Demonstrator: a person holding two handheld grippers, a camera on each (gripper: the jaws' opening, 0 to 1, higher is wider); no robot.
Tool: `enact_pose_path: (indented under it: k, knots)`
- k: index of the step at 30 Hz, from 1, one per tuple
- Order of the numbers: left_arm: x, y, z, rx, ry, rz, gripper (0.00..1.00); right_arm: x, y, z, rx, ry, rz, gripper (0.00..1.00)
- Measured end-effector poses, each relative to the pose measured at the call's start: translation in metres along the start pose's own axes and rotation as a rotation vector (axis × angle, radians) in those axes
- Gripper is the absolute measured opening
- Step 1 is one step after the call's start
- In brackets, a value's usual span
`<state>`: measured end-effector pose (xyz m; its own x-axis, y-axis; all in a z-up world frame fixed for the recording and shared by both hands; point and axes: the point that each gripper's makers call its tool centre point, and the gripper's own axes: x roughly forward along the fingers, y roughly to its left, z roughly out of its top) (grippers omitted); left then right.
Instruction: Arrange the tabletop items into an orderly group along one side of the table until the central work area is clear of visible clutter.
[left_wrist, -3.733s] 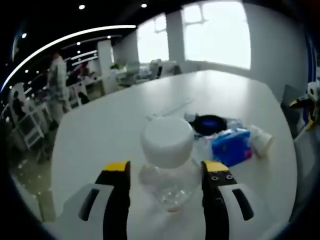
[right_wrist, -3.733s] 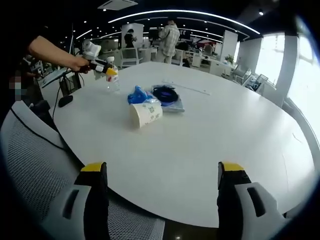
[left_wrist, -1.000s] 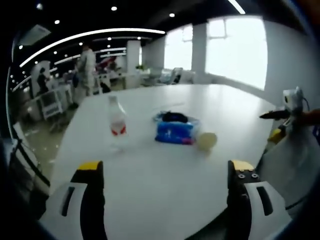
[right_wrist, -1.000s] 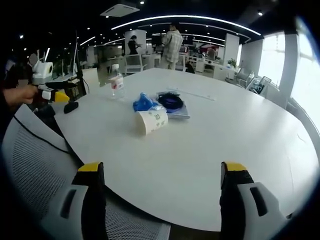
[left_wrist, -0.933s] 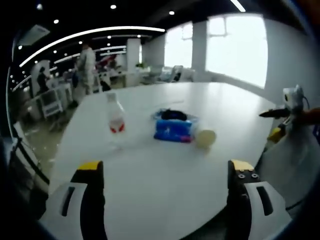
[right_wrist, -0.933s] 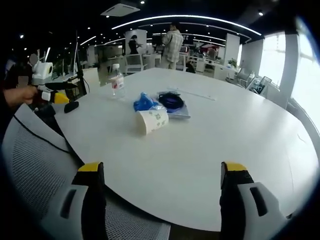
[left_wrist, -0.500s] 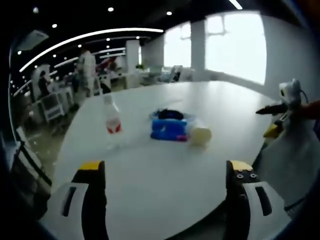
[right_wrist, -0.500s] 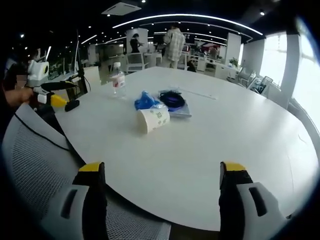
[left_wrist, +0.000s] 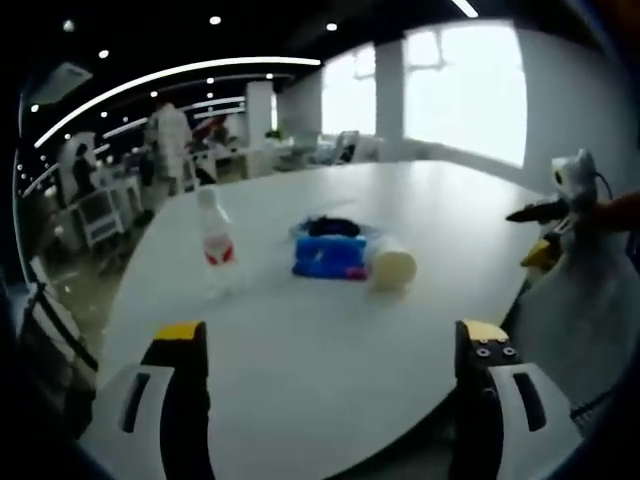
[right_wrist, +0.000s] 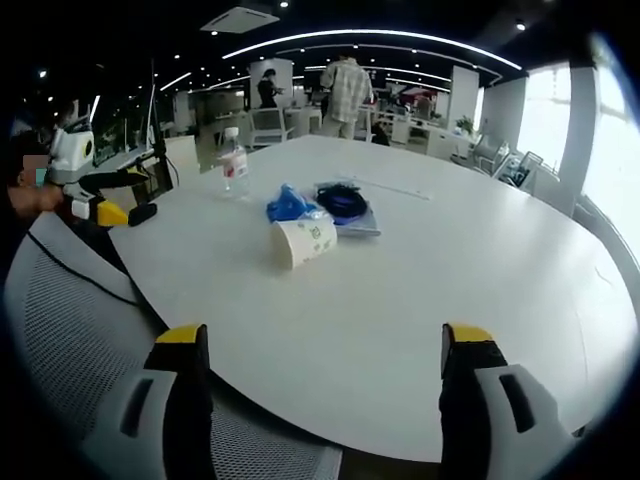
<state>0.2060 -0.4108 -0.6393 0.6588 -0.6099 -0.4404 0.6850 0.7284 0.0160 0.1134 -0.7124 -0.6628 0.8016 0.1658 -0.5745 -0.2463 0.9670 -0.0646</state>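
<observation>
- The left gripper (left_wrist: 325, 345) hangs at the white counter's (left_wrist: 300, 330) near edge, fingers spread wide and empty; the right gripper (right_wrist: 325, 350) does likewise, fingers wide.
- A paper cup (right_wrist: 303, 242) lies on its side, touching a blue packet (right_wrist: 283, 205).
- Just beyond sits a dark coiled cable (right_wrist: 343, 201).
- A water bottle (right_wrist: 233, 160) stands upright, apart.

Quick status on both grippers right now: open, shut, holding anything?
Left gripper: open, holding nothing, short of the water bottle.
Right gripper: open, holding nothing, back from the paper cup.
</observation>
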Motion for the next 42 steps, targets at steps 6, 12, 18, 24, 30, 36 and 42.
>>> enact_pose_path:
  k: [6, 12, 18, 24, 30, 36, 42]
  knots:
    - [0.000, 0.000, -0.002, 0.006, 0.012, 0.001, 1.00, -0.001, -0.002, 0.000, -0.004, -0.001, -0.015, 0.99]
    - [-0.001, -0.001, 0.000, 0.003, 0.000, 0.001, 1.00, -0.002, -0.003, 0.000, -0.019, 0.005, -0.026, 1.00]
    - [-0.001, -0.004, 0.002, 0.016, -0.002, -0.005, 1.00, -0.002, -0.002, 0.000, -0.008, 0.011, -0.013, 1.00]
    - [-0.001, -0.003, 0.000, 0.032, 0.010, -0.002, 0.99, -0.002, 0.000, 0.001, -0.054, 0.029, -0.011, 1.00]
    - [-0.001, -0.001, 0.000, 0.028, 0.009, 0.004, 0.99, -0.003, -0.001, 0.002, -0.071, 0.036, -0.013, 1.00]
    - [-0.001, -0.001, 0.002, 0.037, -0.001, 0.002, 0.97, -0.002, -0.002, 0.005, -0.104, 0.039, -0.012, 1.00]
    - [0.000, -0.001, 0.004, 0.038, -0.009, 0.003, 0.98, 0.000, -0.002, 0.012, -0.125, 0.035, -0.006, 1.00]
